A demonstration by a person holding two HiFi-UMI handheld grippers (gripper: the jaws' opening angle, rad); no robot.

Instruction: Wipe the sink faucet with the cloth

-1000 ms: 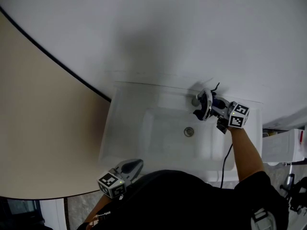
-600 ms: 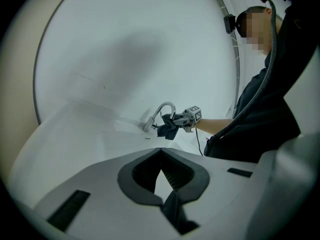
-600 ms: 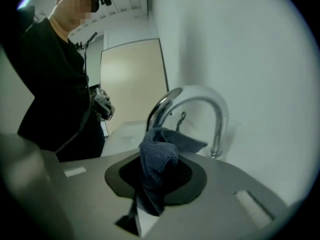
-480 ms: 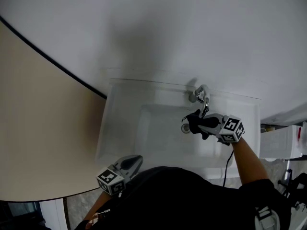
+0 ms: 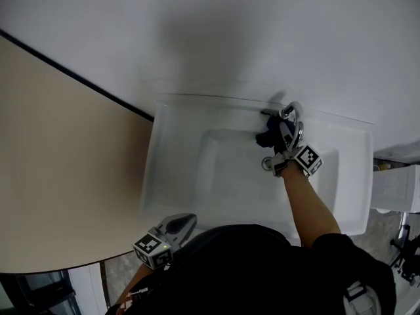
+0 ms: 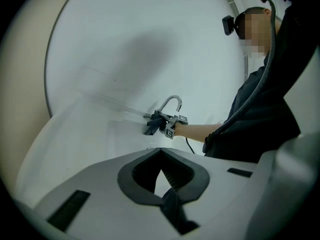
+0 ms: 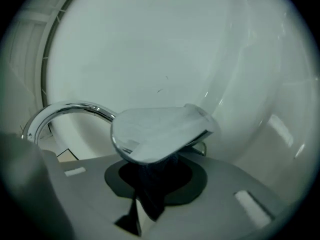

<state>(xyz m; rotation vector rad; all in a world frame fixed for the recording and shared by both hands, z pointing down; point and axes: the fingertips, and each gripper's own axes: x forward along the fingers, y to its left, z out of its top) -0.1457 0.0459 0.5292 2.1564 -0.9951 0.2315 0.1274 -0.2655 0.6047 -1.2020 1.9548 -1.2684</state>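
Note:
The chrome faucet (image 5: 292, 113) stands at the back rim of the white sink (image 5: 177, 176). My right gripper (image 5: 283, 136) lies against the faucet's front, shut on a dark cloth (image 5: 268, 136) that hangs to the left of the spout. In the right gripper view the cloth (image 7: 150, 194) sits pinched between the jaws, just under the broad chrome lever (image 7: 160, 131), with the curved spout (image 7: 70, 109) to the left. The left gripper view shows the faucet (image 6: 172, 101) and the cloth (image 6: 152, 126) from afar. My left gripper (image 5: 186, 224) hovers shut and empty by the sink's near left corner.
A round drain (image 5: 266, 165) lies in the basin below the right gripper. A beige panel (image 5: 59, 163) edged by a dark line borders the sink's left. A white wall (image 5: 216, 25) rises behind. A white unit (image 5: 392, 189) stands at the right.
The right gripper with the cloth has left the faucet's right side, swung out over the drain and come back lower against the faucet's front, wrist rolled. The left gripper has hardly shifted.

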